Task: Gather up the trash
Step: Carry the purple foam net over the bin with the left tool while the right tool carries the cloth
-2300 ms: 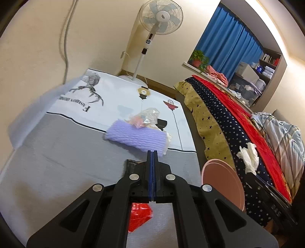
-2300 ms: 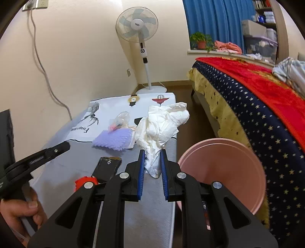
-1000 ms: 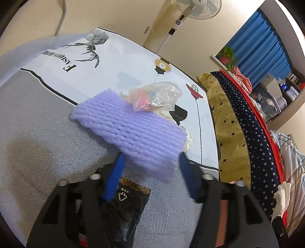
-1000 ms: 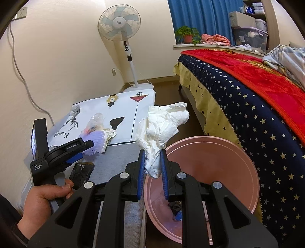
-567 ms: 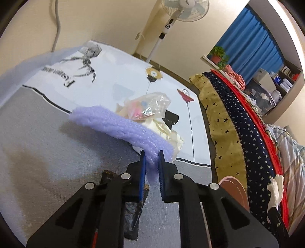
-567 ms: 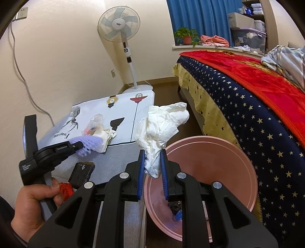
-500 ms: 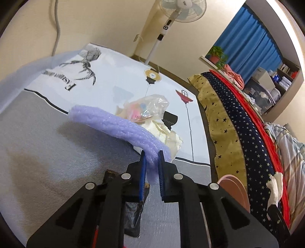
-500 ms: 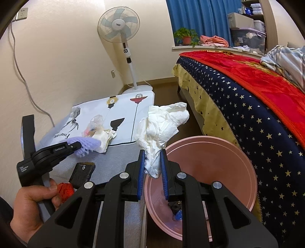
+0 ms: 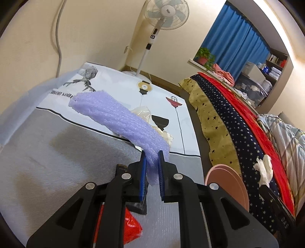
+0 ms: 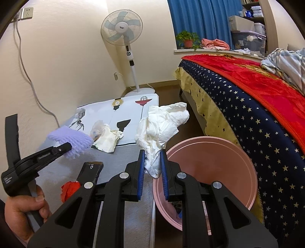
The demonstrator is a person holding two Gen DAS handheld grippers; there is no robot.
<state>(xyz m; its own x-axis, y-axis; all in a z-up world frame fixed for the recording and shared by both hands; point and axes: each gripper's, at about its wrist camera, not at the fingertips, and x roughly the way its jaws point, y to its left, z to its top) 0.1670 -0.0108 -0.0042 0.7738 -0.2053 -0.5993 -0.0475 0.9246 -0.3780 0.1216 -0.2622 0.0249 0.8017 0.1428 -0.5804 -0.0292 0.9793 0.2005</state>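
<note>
- The left gripper (image 9: 151,162) is clamped on one end of the purple foam (image 9: 118,116), held up off the table (image 9: 38,152).
- The right gripper (image 10: 151,162) grasps a white tissue wad (image 10: 160,129) at the rim of the pink bin (image 10: 215,158), which stands between table and bed (image 10: 247,95).
- On the table: a black packet (image 10: 91,170), a red scrap (image 10: 69,188), a clear bag (image 10: 97,126) on crumpled paper (image 10: 107,140).
- Only the right view shows the hand (image 10: 21,211) on the left gripper — and scraps inside the bin.
- A fan (image 9: 164,13) stands behind.
</note>
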